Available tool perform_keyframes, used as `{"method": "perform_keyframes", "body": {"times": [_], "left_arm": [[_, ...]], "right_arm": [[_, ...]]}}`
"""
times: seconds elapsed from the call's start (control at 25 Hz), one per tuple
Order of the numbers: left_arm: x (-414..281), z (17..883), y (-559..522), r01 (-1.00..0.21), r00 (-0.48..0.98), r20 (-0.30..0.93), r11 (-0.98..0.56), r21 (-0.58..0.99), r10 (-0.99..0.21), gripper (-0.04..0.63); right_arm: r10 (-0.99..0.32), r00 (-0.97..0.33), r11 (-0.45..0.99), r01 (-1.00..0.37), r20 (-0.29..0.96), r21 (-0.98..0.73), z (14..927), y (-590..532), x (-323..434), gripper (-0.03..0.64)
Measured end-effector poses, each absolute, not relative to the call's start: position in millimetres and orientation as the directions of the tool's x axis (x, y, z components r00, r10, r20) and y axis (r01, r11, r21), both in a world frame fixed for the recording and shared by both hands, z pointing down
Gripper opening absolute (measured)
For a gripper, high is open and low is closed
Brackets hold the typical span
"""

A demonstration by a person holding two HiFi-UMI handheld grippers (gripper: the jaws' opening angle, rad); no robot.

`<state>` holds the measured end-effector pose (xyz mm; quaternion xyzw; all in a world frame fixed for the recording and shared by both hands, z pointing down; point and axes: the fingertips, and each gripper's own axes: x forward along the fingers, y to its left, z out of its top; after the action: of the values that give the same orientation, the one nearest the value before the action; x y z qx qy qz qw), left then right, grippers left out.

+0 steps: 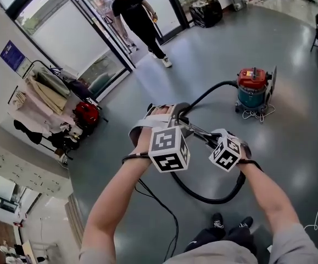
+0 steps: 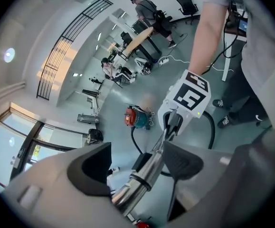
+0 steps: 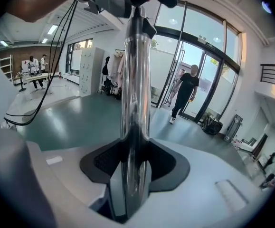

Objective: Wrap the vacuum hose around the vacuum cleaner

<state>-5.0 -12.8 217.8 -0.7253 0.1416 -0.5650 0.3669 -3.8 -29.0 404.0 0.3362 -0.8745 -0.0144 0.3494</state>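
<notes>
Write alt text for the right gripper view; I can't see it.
The right gripper is clamped on a shiny metal wand that runs straight up to the frame's top. Behind it, a person in black is at the glass doors.

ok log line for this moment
left gripper: shut on wand | right gripper: shut on wand | hose: loose, not wrapped | vacuum cleaner: upright, apart

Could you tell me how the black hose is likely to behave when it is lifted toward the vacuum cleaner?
The hose will probably be floppy: it droops in a slack loop below the metal tube. It should trail rather than hold shape, given its long free curve. Pulled taut, it may tug the vacuum cleaner at its far end.
</notes>
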Motion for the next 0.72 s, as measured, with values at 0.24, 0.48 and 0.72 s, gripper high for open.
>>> {"method": "perform_keyframes", "body": {"times": [0.24,0.48,0.72], "left_arm": [[-69.6,255.2,-5.2,0.36,0.132,0.835,-0.759,-0.543,-0.534,0.325],[-107.9,277.1,-18.7,0.328,0.062,0.895,-0.838,-0.436,-0.441,0.325],[-137.1,300.3,-21.2,0.208,0.093,0.923,-0.899,-0.385,-0.373,0.325]], "right_arm": [[-0.594,-0.507,0.777,-0.564,0.625,0.28,401.4,-8.8,-23.8,0.192],[-0.582,-0.478,0.79,-0.525,0.658,0.317,396.9,-12.2,-32.3,0.193],[-0.557,-0.454,0.813,-0.472,0.696,0.342,406.0,-3.1,-49.3,0.195]]}}
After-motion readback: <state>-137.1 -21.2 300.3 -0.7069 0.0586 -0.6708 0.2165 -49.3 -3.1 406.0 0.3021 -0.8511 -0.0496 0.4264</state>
